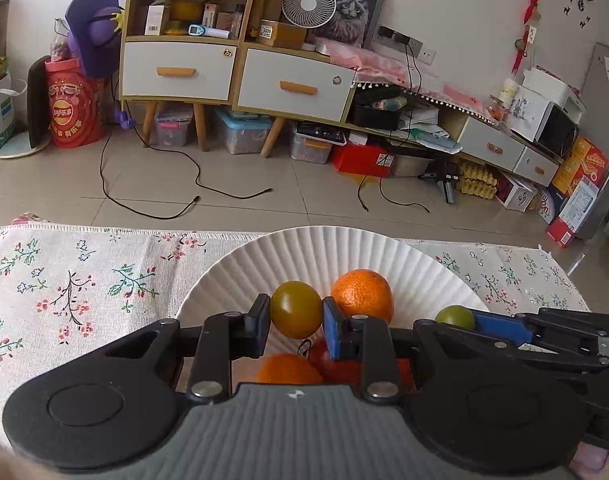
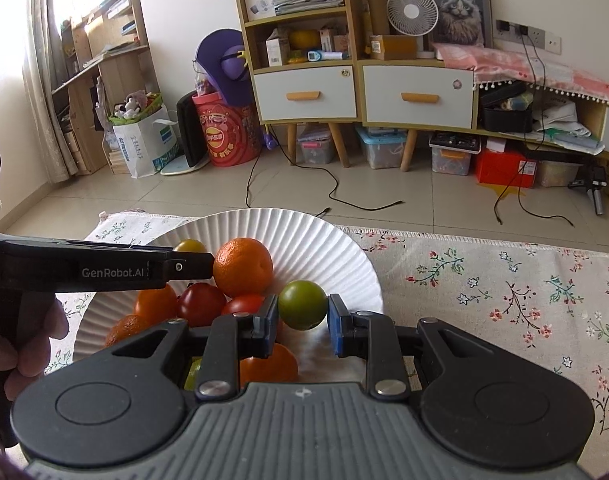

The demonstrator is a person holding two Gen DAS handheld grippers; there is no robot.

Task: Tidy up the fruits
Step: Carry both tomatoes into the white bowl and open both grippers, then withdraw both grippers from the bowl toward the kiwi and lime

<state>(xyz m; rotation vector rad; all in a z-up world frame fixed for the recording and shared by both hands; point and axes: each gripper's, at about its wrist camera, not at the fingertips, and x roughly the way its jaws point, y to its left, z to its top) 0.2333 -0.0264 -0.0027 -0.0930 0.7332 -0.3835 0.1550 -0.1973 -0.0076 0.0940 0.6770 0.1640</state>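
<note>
Hovering over the white fluted plate [image 1: 240,264], the left gripper [image 1: 296,316] has its jaws closed down on an olive-green tomato [image 1: 295,309], both pads pressed against its sides. That fruit sits above the plate's middle, with a large orange [image 1: 362,294] just beyond and to its right and more oranges and red tomatoes showing below the fingers. Further right, the right gripper [image 2: 302,312] is likewise closed on a second green tomato [image 2: 303,305], held above the plate's right-hand part near the rim, the near pad touching it and the far one looking at most a hair off. Both fruits are round, so there is no long axis to line up; what matters is that each one already hangs over the plate, directly ahead of its own fingers and above the pile. In my judgement the coming move is a plain lowering and release, and the left one has the more crowded landing, since oranges and red tomatoes lie right beneath it, while the right has bare plate below. The flowered tablecloth [image 2: 504,280] to the right lies bare of fruit.
</note>
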